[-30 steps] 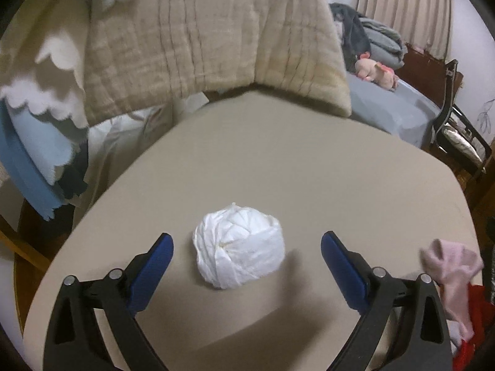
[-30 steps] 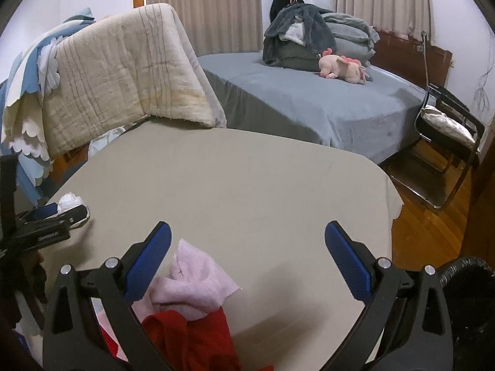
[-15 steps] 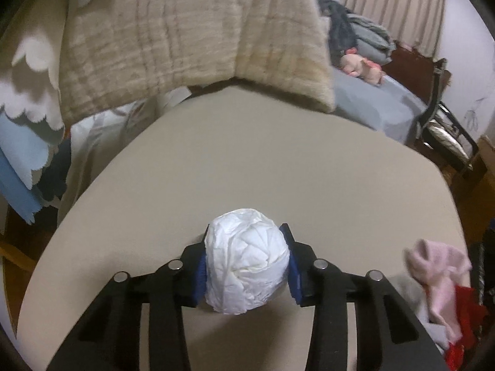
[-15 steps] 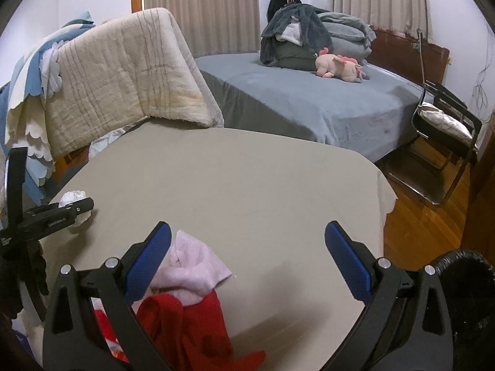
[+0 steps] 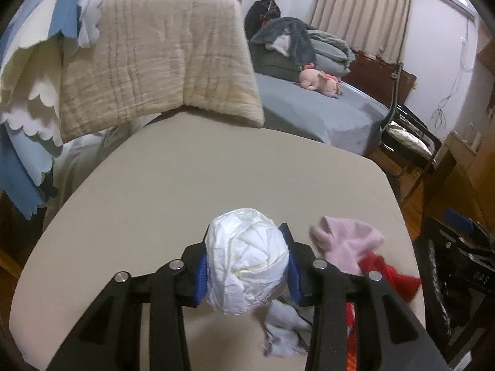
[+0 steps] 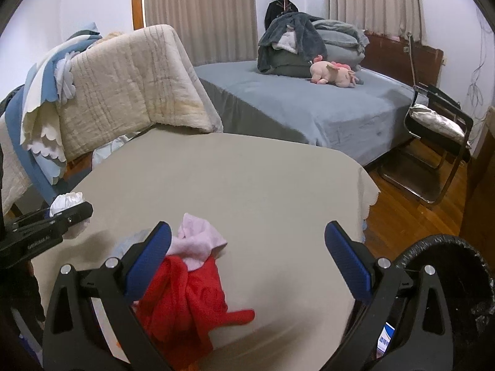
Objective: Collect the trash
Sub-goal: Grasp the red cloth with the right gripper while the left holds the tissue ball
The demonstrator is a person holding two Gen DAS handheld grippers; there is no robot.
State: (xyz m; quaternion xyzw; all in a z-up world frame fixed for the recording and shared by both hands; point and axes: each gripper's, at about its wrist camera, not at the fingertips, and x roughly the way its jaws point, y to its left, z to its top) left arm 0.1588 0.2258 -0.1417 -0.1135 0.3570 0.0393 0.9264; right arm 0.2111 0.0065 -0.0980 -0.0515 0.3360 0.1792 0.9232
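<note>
Bin [image 6: 445, 281]: black, lined with a dark bag, on the floor at the table's near right corner; contents cannot be made out.

Wad [image 5: 246, 258]: a crumpled white paper ball, pinched between the blue pads of the left gripper [image 5: 246, 261] and held clear of the table. In the right wrist view it shows at the far left [image 6: 66, 201], beyond that gripper's black finger.

Right gripper [image 6: 247, 259]: jaws spread wide, nothing between the pads, above the near table edge.

Table [image 6: 247, 185]: covered by a plain beige cloth. On the near part lie a pink cloth [image 6: 198, 241], a red cloth [image 6: 185, 296] touching it, and a pale grey rag [image 5: 283, 330].

Room: beige quilt [image 5: 161, 68] draped past the table's far left edge; bed [image 6: 309, 105] with grey cover, folded bedding and a pink plush [image 6: 334, 73]; black chair [image 6: 439, 130] at right; wooden floor.

Writing: white lettering on the left gripper's side, unreadable.
</note>
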